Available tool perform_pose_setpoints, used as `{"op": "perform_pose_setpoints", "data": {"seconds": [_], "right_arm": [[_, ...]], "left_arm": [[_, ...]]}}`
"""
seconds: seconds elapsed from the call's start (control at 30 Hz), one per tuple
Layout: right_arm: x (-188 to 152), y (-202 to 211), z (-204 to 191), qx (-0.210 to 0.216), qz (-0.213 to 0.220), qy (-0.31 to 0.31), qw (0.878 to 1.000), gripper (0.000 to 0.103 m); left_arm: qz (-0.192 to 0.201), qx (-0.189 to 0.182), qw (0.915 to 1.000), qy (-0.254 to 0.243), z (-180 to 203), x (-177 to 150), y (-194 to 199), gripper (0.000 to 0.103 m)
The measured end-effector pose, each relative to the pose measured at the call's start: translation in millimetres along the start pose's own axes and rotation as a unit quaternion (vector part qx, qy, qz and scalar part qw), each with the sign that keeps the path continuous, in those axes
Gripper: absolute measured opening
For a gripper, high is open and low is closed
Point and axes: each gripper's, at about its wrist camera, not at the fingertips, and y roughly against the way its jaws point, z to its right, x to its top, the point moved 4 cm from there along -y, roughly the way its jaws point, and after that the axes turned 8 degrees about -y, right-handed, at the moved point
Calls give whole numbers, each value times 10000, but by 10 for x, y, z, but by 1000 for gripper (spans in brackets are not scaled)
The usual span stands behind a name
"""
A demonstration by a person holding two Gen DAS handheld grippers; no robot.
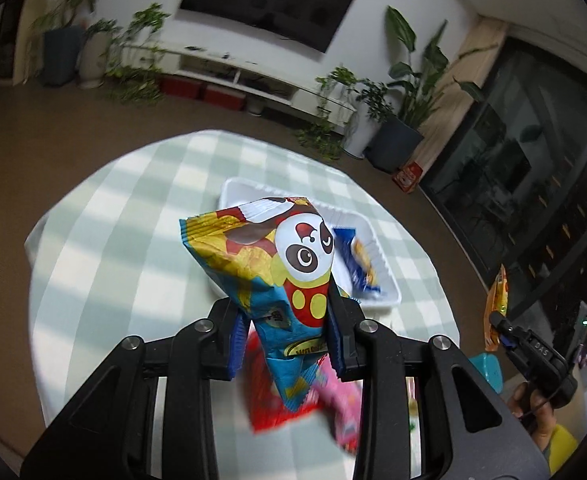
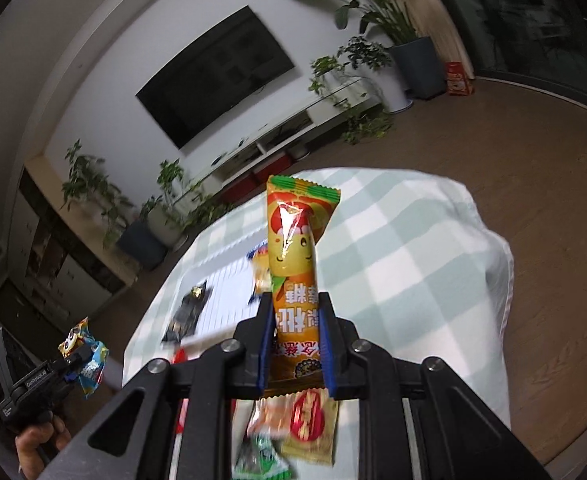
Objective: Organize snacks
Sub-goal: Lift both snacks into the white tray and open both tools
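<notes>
My left gripper (image 1: 287, 332) is shut on a blue, yellow and red snack bag with a panda face (image 1: 269, 264), held up above the table. Behind it lies a white tray (image 1: 385, 296) holding a blue packet (image 1: 357, 264). The right gripper (image 2: 296, 344) is shut on a tall orange snack pack (image 2: 293, 256) that stands upright between its blue pads. Each gripper shows in the other's view: the right one with its orange pack (image 1: 497, 312) at the right edge, the left one with the panda bag (image 2: 87, 356) at lower left. A black packet (image 2: 187, 314) lies in the tray (image 2: 229, 292).
Loose snacks lie on the checked tablecloth (image 1: 105, 240) under the grippers: a red packet (image 1: 267, 396), a pink one (image 1: 343, 404), a yellow-red one (image 2: 313, 424) and a green one (image 2: 263, 462). The brown floor (image 2: 553, 240) surrounds the table; potted plants and a TV stand line the far wall.
</notes>
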Motion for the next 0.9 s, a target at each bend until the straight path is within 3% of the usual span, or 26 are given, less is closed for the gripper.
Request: {"op": "perform_pose_setpoints", "data": {"seconds": [0.23,0.37,0.53,0.63,0.9], "right_arm": [[320,-426,-550,52,-106,799,9967,22],[431,-1005,-1010,45,-541,1349,9894,22],[293,-1711,-1299,-121,-1037,1895,9763,22],[116,-1999,-1261,-213,-1317,1956,9716,22],[-108,-2272,-1079,-406,-1741,2123,9607,22]], "left_arm": [[-568,-87,9964,-623,305,551,-884,30],[-876,-16,9921,-900,366,691,-1429,30],[-1253,-27,9877,-933,260,481,-1913,30],[-1422,180,9836,-1094,174,345,-2104,30],[-1442,231,9823,-1170,156,248,-2220,31]]}}
